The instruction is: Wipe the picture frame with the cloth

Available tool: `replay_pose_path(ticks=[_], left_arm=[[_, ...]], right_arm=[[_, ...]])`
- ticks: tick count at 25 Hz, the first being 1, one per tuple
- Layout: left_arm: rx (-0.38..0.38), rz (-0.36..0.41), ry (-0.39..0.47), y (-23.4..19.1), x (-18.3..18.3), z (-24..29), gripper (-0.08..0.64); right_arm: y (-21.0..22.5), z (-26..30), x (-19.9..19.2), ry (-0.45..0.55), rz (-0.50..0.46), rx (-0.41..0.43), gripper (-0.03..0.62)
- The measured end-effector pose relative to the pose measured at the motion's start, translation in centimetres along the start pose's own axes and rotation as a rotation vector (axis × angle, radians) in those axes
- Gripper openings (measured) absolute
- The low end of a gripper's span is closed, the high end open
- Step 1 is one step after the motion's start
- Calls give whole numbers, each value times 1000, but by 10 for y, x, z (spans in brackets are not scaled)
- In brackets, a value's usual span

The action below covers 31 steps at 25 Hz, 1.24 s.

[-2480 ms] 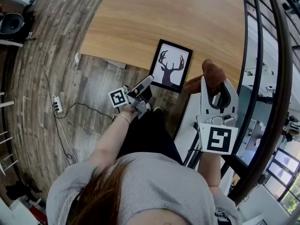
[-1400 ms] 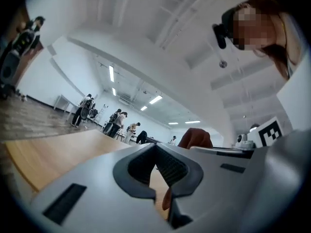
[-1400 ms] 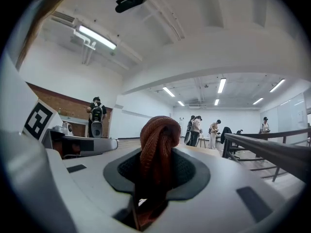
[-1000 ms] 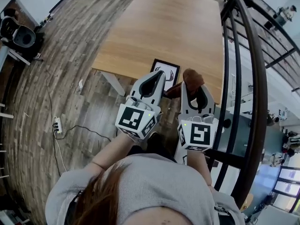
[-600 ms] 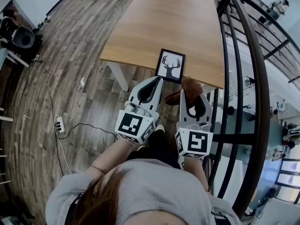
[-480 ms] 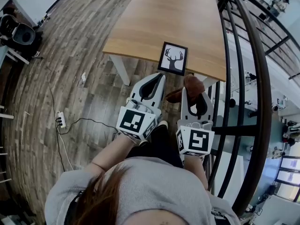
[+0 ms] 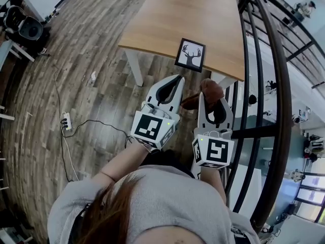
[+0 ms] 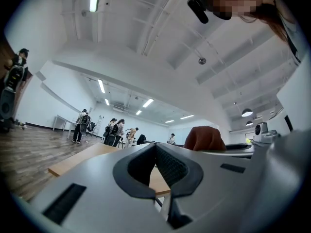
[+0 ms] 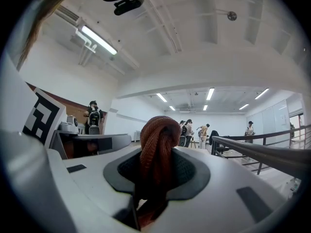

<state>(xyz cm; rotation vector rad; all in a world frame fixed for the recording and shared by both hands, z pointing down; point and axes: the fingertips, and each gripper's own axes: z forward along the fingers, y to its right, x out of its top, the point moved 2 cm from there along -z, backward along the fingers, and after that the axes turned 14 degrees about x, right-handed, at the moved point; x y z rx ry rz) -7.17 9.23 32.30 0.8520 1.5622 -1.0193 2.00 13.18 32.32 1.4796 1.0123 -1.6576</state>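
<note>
A black picture frame (image 7: 191, 55) with a deer silhouette lies on the wooden table (image 7: 172, 19), near its front edge. Both grippers hover side by side over the floor, short of the table and apart from the frame. My left gripper (image 7: 178, 78) is shut with nothing between its jaws (image 8: 156, 147). My right gripper (image 7: 210, 95) is shut on a bunched brown cloth (image 7: 209, 90), which sticks up between its jaws in the right gripper view (image 9: 156, 147). In the left gripper view the cloth (image 8: 204, 139) shows to the right, with the table (image 8: 85, 157) ahead.
A dark metal railing (image 7: 264, 111) runs along the right side, close to my right arm. A white table leg (image 7: 133, 67) stands ahead on the left. A power strip with its cable (image 7: 65, 122) lies on the plank floor. Several people stand far off (image 8: 80, 125).
The table and frame now sit farther from me than in the earlier frames. My left gripper, earlier low near the frame, has come up level beside the right one. The cloth stays gripped.
</note>
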Motion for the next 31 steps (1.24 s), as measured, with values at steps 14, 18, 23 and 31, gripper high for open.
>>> replay_pose_path(ticks=[14, 18, 23, 31], left_arm=[[2, 6, 17, 29, 2, -20, 8], [6, 2, 18, 31, 3, -25, 8], [11, 1, 19, 33, 3, -30, 8], [43, 22, 15, 32, 3, -35, 8]], right_arm=[[-10, -26, 11, 32, -34, 58, 133], [-11, -32, 14, 40, -39, 56, 133], [-15, -36, 12, 37, -47, 58, 133], [-17, -38, 11, 39, -46, 63, 133]])
